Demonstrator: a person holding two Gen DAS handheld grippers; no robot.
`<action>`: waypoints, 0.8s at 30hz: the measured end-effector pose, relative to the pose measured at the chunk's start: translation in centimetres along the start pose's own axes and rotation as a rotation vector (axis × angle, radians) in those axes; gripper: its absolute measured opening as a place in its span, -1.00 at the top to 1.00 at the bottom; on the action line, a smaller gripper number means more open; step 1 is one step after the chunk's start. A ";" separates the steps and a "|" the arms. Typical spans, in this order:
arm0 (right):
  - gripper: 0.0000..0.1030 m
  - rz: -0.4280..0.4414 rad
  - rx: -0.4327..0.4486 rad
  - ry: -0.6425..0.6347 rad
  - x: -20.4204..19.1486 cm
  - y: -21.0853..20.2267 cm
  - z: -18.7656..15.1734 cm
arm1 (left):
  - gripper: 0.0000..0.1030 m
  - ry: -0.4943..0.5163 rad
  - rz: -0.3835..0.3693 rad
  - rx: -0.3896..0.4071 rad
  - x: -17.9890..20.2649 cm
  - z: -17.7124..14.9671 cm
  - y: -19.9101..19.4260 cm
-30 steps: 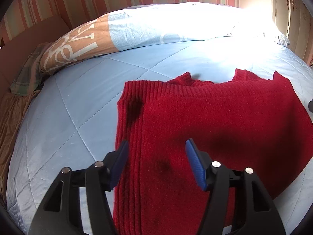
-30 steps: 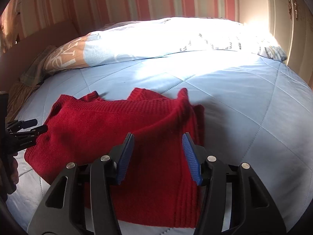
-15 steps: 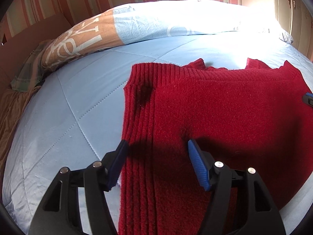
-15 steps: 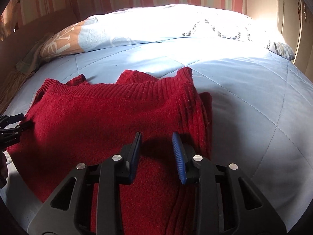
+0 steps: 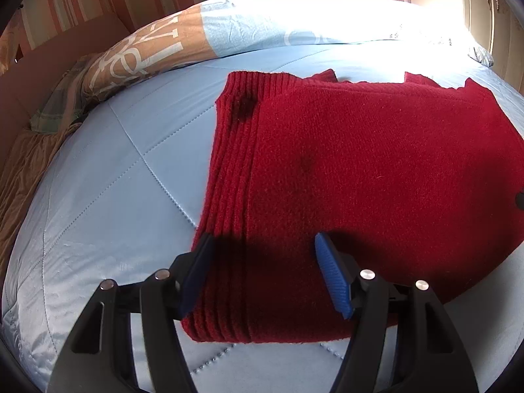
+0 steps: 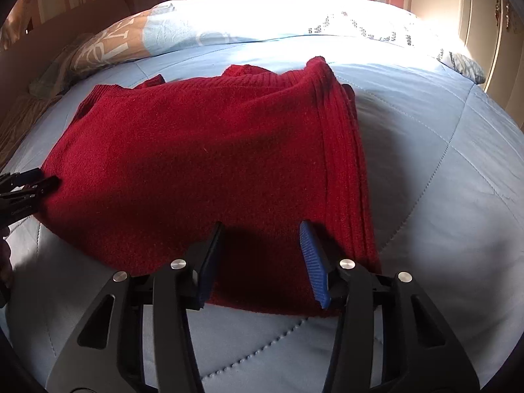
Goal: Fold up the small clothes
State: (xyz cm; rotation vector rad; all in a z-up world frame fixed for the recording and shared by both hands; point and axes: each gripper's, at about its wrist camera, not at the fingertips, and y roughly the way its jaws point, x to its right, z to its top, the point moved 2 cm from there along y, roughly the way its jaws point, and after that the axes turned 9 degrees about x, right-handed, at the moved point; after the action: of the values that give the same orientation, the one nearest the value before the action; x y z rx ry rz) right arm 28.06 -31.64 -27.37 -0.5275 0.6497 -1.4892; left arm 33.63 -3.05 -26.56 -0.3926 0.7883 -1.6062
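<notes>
On the bed (image 5: 98, 177), the red sweater (image 5: 376, 163) lies folded. Left gripper (image 5: 262, 275) stands open over its near edge, gripping nothing. Right gripper (image 6: 262, 258) is opening, sweater between its jaws, unclamped.

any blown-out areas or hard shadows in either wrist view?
Left wrist: pillow clips white at upper right; left gripper casts a hard shadow on the red sweater. Right wrist: same pillow glare; right gripper shadows the sweater's near edge.

The folded red knitted wool sweater (image 5: 376, 163) looks fuzzy and matt, ribbed along its left edge. The pale blue quilted bed cover (image 5: 108, 196) is smooth, faintly glossy cloth. The black plastic tongs (image 6: 260, 255) carry ridged blue pads (image 6: 312, 258) and shiny metal rivets (image 6: 347, 263).
</notes>
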 end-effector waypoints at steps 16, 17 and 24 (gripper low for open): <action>-0.66 -0.023 0.066 0.304 0.6 -7.5 -1.9 | -0.32 -0.031 -0.102 -0.018 9.2 6.9 -0.5; -0.66 -0.019 0.051 0.348 0.9 -7.2 -2.5 | -0.35 -0.036 -0.105 -0.017 9.4 7.0 -0.5; -0.66 0.052 0.030 0.511 1.6 -3.9 -3.4 | -0.36 -0.059 -0.102 -0.031 9.0 7.0 0.3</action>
State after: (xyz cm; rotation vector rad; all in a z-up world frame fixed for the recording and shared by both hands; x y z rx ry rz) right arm 22.86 -33.10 -27.26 -0.0972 1.0262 -1.5916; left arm 36.64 -13.60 -23.41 -0.5069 0.7594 -1.6715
